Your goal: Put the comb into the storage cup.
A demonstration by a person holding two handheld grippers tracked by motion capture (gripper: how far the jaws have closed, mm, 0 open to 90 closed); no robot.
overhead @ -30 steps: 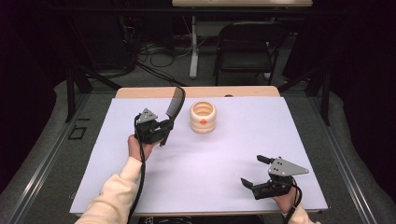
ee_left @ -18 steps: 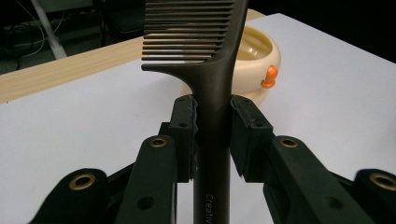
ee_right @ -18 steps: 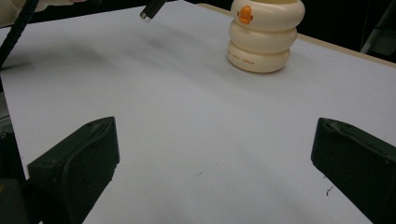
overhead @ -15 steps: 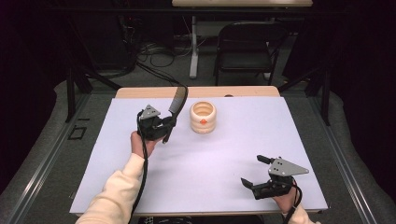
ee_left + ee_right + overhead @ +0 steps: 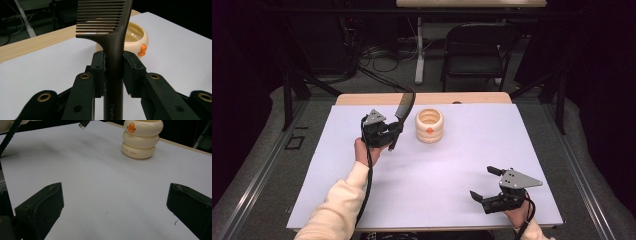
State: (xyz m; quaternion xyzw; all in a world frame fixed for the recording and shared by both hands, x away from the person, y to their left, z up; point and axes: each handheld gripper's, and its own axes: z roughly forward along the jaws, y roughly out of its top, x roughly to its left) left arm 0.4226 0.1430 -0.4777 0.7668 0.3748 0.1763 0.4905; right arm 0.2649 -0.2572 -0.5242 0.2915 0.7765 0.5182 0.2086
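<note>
My left gripper [image 5: 391, 131] [image 5: 113, 67] is shut on the handle of a dark brown comb [image 5: 403, 112] [image 5: 113, 50], held above the white table cover with its toothed end pointing up and away. Just right of the comb stands a cream ribbed cup [image 5: 429, 125] [image 5: 136, 37] [image 5: 142, 138] with an orange mark on its side. My right gripper [image 5: 486, 184] [image 5: 112, 205] rests low near the table's front right corner, jaws wide open with nothing between them.
The white cover [image 5: 462, 160] lies over a wooden table whose bare strip [image 5: 362, 99] shows along the far edge. Behind the table stand a black chair [image 5: 477, 55] and a white table leg [image 5: 419, 50] among floor cables.
The left hand has carried the comb slightly right, toward the cup, and lifted it a little. The right gripper has stayed put.
</note>
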